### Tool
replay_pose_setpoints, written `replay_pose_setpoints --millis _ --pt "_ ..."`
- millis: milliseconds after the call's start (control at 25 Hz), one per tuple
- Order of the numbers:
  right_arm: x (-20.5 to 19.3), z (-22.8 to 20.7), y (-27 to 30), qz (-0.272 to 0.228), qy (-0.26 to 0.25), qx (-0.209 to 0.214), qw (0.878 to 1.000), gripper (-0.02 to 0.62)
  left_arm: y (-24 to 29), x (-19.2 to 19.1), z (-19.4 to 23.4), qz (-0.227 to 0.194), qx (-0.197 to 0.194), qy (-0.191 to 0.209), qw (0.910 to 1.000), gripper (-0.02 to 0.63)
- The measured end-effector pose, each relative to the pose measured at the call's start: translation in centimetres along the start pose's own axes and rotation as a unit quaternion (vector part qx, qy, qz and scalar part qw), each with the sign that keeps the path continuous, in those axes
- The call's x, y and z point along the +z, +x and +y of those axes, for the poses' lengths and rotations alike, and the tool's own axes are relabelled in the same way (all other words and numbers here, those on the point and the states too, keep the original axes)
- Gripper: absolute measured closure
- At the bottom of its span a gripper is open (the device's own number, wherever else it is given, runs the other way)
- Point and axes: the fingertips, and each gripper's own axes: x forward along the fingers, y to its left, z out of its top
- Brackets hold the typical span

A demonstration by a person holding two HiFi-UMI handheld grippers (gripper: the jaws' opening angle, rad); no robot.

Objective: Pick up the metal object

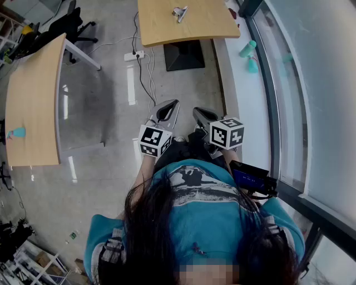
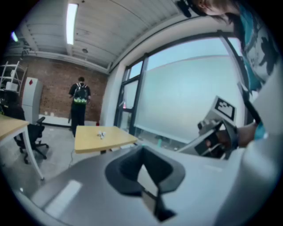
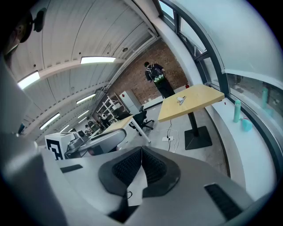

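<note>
2 grippers shut and empty, parked at the waist.
The left gripper [image 1: 167, 111] and right gripper [image 1: 201, 116] sat side by side near the person [image 1: 194, 222], each with jaws pressed together on nothing, probably a ready pose with no reach begun. The metal object [image 1: 179, 13] lay on the far table [image 1: 161, 28], well apart from both.

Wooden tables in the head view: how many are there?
2: the table ahead, bearing the metal object, and the curved table at the left. Others may lie out of frame.
</note>
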Motion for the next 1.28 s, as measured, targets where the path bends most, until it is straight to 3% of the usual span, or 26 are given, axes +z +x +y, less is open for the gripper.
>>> replay_pose_setpoints --millis 280,520,760,960,1280 --pt "1.1 -0.9 1.3 0.011 -0.008 0.007 1.000 0.583 1.6 0.5 1.5 -0.001 0.007 -0.007 0.9999 0.603" --pt "5.8 -5.3 5.8 0.024 -0.016 0.033 0.999 0.583 7.3 1.3 6.0 0.008 0.036 -0.003 0.9993 0.603" --pt "12.7 -8.7 8.6 0.025 -0.042 0.059 0.997 0.583 12.6 4.5 10.5 -0.007 0.076 -0.016 0.9969 0.603" --pt "17.6 -13.1 9.8 0.021 -0.041 0.071 0.996 0.583 18.5 6.5 11.9 0.000 0.082 -0.006 0.9966 0.603" --pt "21.0 -18.3 11.3 0.021 -0.020 0.082 0.996 0.583 23.8 7.3 13.3 0.018 0.099 0.004 0.9949 0.603"
